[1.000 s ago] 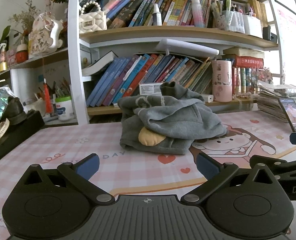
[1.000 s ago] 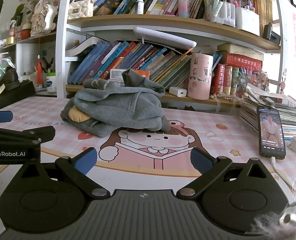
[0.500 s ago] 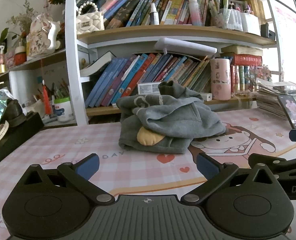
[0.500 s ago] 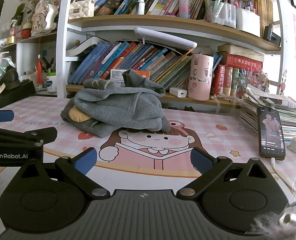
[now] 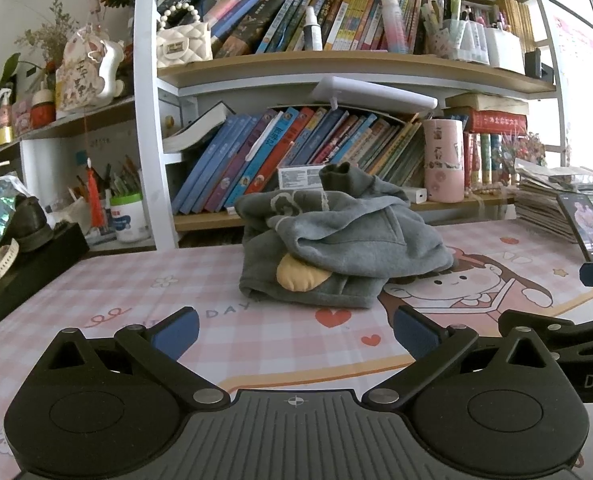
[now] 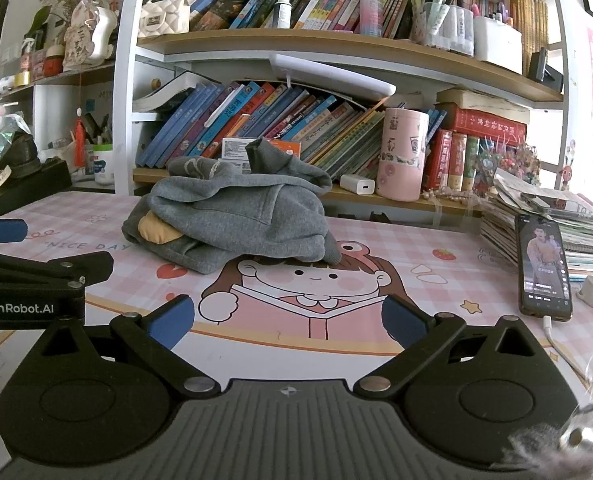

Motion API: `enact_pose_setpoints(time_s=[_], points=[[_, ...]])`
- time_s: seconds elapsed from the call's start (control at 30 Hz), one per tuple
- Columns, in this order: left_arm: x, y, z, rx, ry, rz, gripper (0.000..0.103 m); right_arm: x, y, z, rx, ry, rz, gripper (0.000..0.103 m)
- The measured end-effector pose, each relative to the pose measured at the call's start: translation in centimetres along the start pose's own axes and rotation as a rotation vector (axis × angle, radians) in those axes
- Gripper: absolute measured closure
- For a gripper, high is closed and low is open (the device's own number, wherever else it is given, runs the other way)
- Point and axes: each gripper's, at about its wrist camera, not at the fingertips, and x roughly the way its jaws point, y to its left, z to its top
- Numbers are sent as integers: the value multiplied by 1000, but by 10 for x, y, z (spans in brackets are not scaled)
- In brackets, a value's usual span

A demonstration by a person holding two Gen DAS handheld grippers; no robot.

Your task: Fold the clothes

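Observation:
A crumpled grey hoodie [image 5: 336, 244] with a yellow patch lies in a heap on the pink checked desk mat [image 5: 144, 304], in front of the bookshelf. It shows in the right wrist view too, hoodie [image 6: 236, 220], left of centre. My left gripper [image 5: 294, 330] is open, low over the mat, a short way in front of the heap, nothing between its blue pads. My right gripper [image 6: 288, 320] is open too, over the cartoon girl print, to the right of and nearer than the hoodie. The left gripper's side [image 6: 24, 280] shows at the left edge of the right wrist view.
A bookshelf [image 5: 296, 68] full of books lines the back. A pink cup [image 6: 402, 152] and white charger [image 6: 358, 185] stand on its low shelf. A phone [image 6: 544, 268] on a cable leans by stacked magazines [image 6: 548, 216] at right. A black box [image 5: 24, 268] sits at left.
Both grippers have drifted very slightly; the hoodie lies as before and both grippers have stayed open.

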Motion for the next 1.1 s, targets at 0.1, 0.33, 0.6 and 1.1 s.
enact_pose_setpoints(time_s=[0.1, 0.33, 0.6, 1.1], points=[[0, 1, 0, -1, 2, -1, 0, 0, 0, 0, 0, 1, 0, 2], [0, 1, 1, -2, 2, -1, 0, 0, 1, 0, 0, 2, 0, 2], [0, 1, 1, -3, 2, -1, 0, 0, 1, 0, -1, 2, 0, 2], [0, 2, 0, -9, 1, -1, 0, 1, 1, 0, -6, 5, 3, 2]])
